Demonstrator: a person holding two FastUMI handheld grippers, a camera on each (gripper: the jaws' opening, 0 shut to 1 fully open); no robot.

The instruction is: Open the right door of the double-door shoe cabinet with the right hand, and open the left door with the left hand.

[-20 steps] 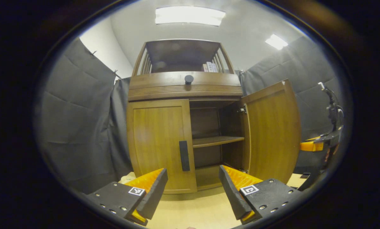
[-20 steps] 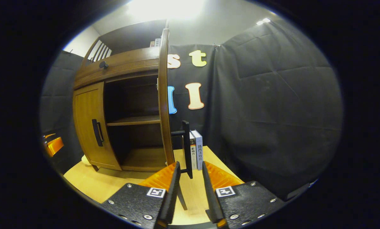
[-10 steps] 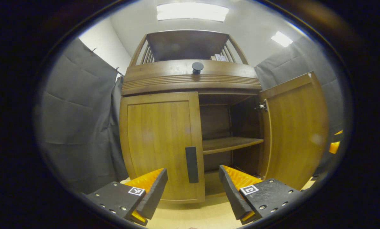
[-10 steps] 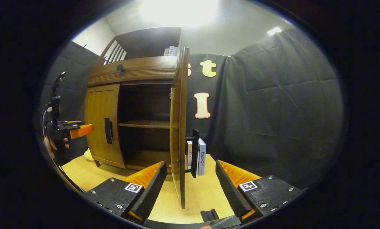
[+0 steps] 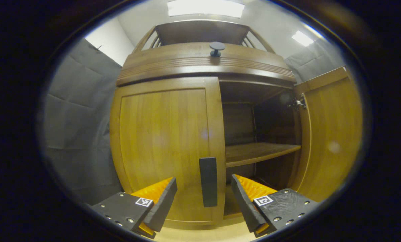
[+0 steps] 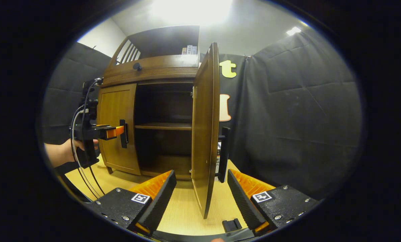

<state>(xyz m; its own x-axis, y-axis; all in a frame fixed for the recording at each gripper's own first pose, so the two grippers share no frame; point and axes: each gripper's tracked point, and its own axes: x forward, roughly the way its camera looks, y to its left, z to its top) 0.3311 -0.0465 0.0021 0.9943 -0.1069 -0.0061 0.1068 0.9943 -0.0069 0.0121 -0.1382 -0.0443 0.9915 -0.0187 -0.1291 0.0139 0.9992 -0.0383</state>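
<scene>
Pale wood tabletop (image 6: 187,215) runs under both grippers, with black cloth hung behind. Nearest in the right gripper view, the right gripper (image 6: 200,195) is spread wide and grips nothing; the swung-out right door (image 6: 204,134) stands edge-on between its fingers, its dark handle (image 6: 224,153) just inside the right-hand finger, apparently not touching either. Books (image 6: 218,158) behind that door are mostly hidden by it. Farther off, a hand (image 6: 64,151) holds the left gripper (image 6: 118,131) up close to the left door's handle (image 6: 123,133). In the left gripper view, the left gripper (image 5: 204,198) is splayed open too, that handle (image 5: 208,181) between its fingers, unpinched. Beyond it the left door (image 5: 167,148) is closed, and the shoe cabinet (image 5: 204,64) shows an inner shelf (image 5: 257,153), a hinge (image 5: 298,102) and a round knob (image 5: 216,48) on top.
</scene>
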